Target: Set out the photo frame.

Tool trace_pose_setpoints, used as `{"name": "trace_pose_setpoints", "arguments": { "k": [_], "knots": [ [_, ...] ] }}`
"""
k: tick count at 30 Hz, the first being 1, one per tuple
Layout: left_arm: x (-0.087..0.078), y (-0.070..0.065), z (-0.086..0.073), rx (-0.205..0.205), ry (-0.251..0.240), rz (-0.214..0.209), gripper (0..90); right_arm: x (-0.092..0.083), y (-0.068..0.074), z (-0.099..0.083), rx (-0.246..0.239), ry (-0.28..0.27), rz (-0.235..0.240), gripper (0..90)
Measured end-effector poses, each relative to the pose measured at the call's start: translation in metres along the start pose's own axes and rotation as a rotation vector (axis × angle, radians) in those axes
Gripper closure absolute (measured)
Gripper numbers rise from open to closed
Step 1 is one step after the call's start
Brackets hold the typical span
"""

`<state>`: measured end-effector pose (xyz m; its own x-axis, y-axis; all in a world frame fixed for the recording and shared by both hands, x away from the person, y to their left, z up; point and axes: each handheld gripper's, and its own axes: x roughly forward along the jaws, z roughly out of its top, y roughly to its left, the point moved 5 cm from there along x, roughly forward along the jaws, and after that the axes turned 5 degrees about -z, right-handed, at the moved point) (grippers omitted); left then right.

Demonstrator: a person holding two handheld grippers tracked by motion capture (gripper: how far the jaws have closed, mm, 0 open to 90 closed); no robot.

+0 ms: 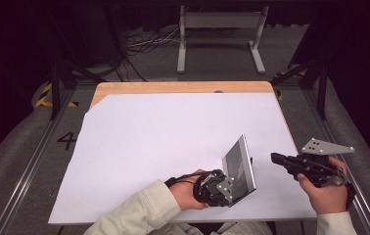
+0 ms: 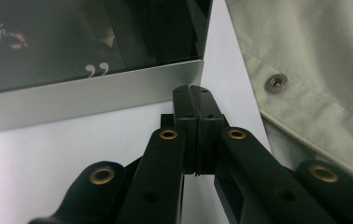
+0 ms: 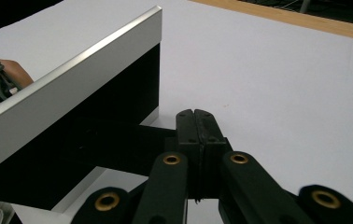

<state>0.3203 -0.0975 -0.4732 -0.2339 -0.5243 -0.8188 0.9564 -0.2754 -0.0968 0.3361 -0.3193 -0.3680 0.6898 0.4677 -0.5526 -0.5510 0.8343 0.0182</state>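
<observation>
In the high view, a flat panel with a silver frame and dark glossy face point(image 1: 240, 166) stands tilted on its lower edge in the lower middle of the frame, on the white sheet covering the worktop point(image 1: 173, 137). The left tool point(image 1: 216, 188) sits right against the panel's lower left corner, touching or almost touching it, while the right tool point(image 1: 277, 158) points toward the panel from the lower right of the frame, with a clear strip of white sheet between its tip and the panel's right edge. The panel's long edge runs from the lower middle up and to the right, so the left hand point(image 1: 185, 193) looks nearer than the right hand point(image 1: 326, 192). In the left gripper view, the left tool point(image 2: 194, 91) has its jaws pressed together with nothing between them, the tips right at the silver border of the panel point(image 2: 90, 95), which crosses the upper left of the frame; a pale sleeve with a metal snap point(image 2: 276, 82) fills the upper right. In the right gripper view, the right tool point(image 3: 196, 114) is likewise pressed together on nothing, and the panel point(image 3: 67, 88) rises at the left of the frame, its silver edge slanting from the lower left to the upper middle, just beside the tips but apart from them.
</observation>
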Motion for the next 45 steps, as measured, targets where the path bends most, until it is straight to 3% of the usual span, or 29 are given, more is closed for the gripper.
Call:
{"name": "trace_pose_setpoints", "arguments": {
  "k": [10,19,24,27,32,38,45],
  "knots": [
    [0.009,0.006,0.01,-0.005,-0.06,0.008,90.0,-0.006,-0.003,-0.004,0.016,-0.004,-0.015,90.0],
    [0.018,0.007,0.02,-0.029,-0.096,0.082,90.0,-0.006,-0.004,-0.004,0.016,-0.006,-0.019,90.0],
    [0.021,0.009,0.022,-0.05,-0.127,0.094,90.0,-0.006,-0.004,-0.003,0.018,-0.008,-0.021,90.0],
    [0.021,0.012,0.021,-0.069,-0.148,0.087,90.0,-0.005,-0.005,-0.003,0.018,-0.005,-0.02,90.0],
    [0.019,0.012,0.019,-0.066,-0.147,0.092,87.9,-0.005,-0.004,-0.003,0.017,-0.004,-0.018,90.0],
    [0.012,0.01,0.013,-0.082,-0.141,0.074,85.8,-0.006,-0.004,-0.002,0.022,-0.005,-0.01,88.1],
    [-0.002,0.01,0.001,-0.107,-0.143,0.09,83.0,-0.007,-0.004,0.003,0.022,-0.011,-0.002,84.9]
  ]
}}
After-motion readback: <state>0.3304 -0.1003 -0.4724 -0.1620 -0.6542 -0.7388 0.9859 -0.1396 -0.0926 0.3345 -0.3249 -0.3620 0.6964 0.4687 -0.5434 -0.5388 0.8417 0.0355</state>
